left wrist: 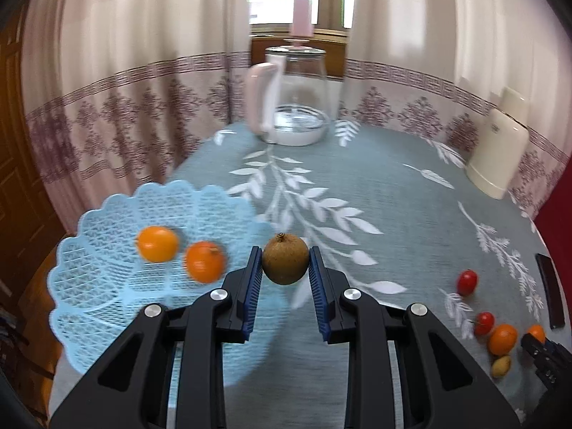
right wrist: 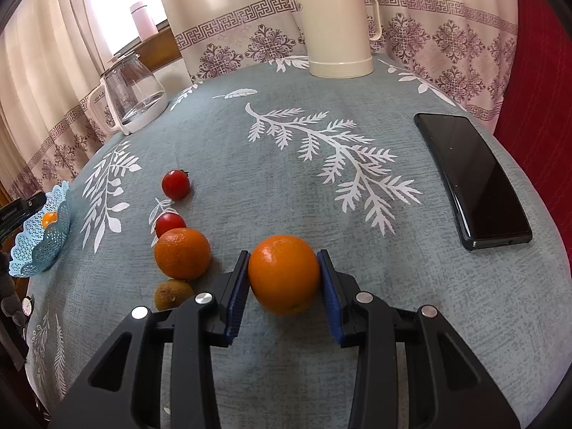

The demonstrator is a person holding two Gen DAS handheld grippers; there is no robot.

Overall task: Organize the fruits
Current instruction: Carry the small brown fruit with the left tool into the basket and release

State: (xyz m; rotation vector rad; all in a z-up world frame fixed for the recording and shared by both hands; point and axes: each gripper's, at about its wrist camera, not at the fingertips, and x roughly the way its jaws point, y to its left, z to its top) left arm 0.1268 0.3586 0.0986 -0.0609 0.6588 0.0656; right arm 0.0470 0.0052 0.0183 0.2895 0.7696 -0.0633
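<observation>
Between my left gripper's [left wrist: 285,264] blue pads I clamped a round brown fruit, left of them the pale-blue lattice plastic basket [left wrist: 107,286] (two oranges inside); my right gripper [right wrist: 283,274] squeezed a smooth round orange [right wrist: 283,273].

The surface [right wrist: 286,186], under leaf-print cloth, carries a basket [right wrist: 25,268], kettle [right wrist: 132,96], thermos jug [right wrist: 339,32], phone [right wrist: 472,178], tomatoes [right wrist: 175,184] and a tangerine [right wrist: 182,253].

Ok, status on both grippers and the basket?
Left gripper shut on brown fruit, beside basket. Right gripper shut on orange. Nothing in the way.
</observation>
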